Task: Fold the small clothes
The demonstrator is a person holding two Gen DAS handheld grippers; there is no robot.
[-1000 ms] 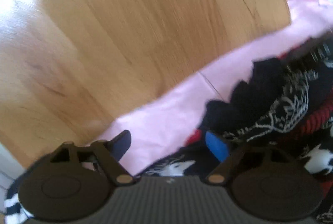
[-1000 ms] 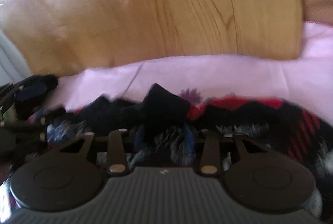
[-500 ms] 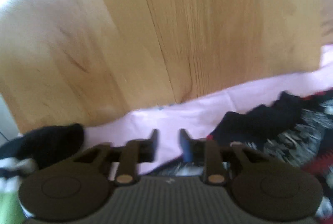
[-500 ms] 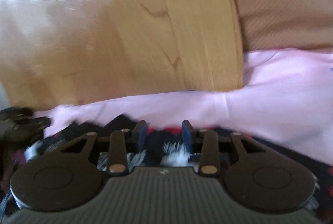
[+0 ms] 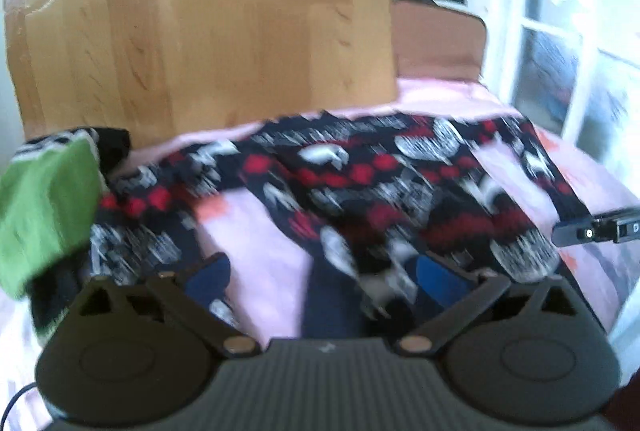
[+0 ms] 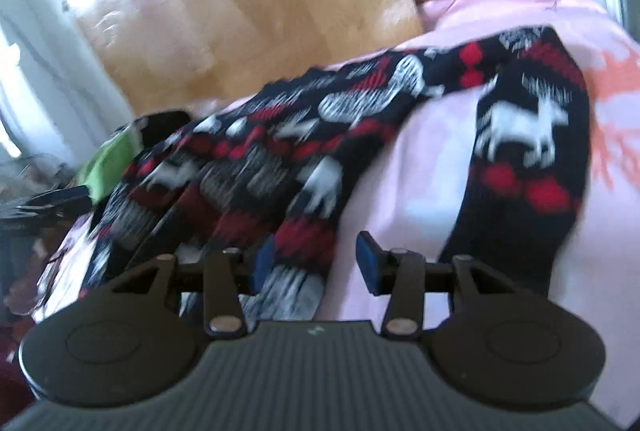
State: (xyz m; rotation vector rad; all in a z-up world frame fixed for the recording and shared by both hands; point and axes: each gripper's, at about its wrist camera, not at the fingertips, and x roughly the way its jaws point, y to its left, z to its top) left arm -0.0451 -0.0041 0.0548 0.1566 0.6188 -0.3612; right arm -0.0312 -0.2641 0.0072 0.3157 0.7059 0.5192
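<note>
**Patterned leggings spread out, folding not yet begun**

The patterned leggings (image 5: 360, 167), black with red bands and white reindeer, lie stretched across the pink sheet (image 5: 256, 231) in front of the wooden headboard (image 5: 224, 31). The waist end runs along the side nearest the headboard, and the two legs trail away from it toward the cameras. In the right wrist view the garment (image 6: 280, 167) shows wrinkles through its middle, and one leg hangs off apart from the other with bare sheet (image 6: 420, 159) between them. No fold is visible anywhere on it. By the look of things the laying-out is about done, and the folding itself is all still to come: bringing the legs together, then doubling them up. A green garment (image 5: 44, 207) sits bunched just beside the leggings' waist end, on the side away from the window (image 5: 560, 51); it too looks unfolded.

The left gripper (image 5: 324, 275) has its fingers (image 5: 436, 279) spread wide and opening further. A leg of the leggings lies below the gap, but neither pad presses on it.

The right gripper (image 6: 316, 263) stands about half spread, its fingers (image 6: 368, 259) also parting. A cuff end of the leggings lies between them, close to one pad, yet it does not appear pinched; blur makes the contact hard to judge.
</note>
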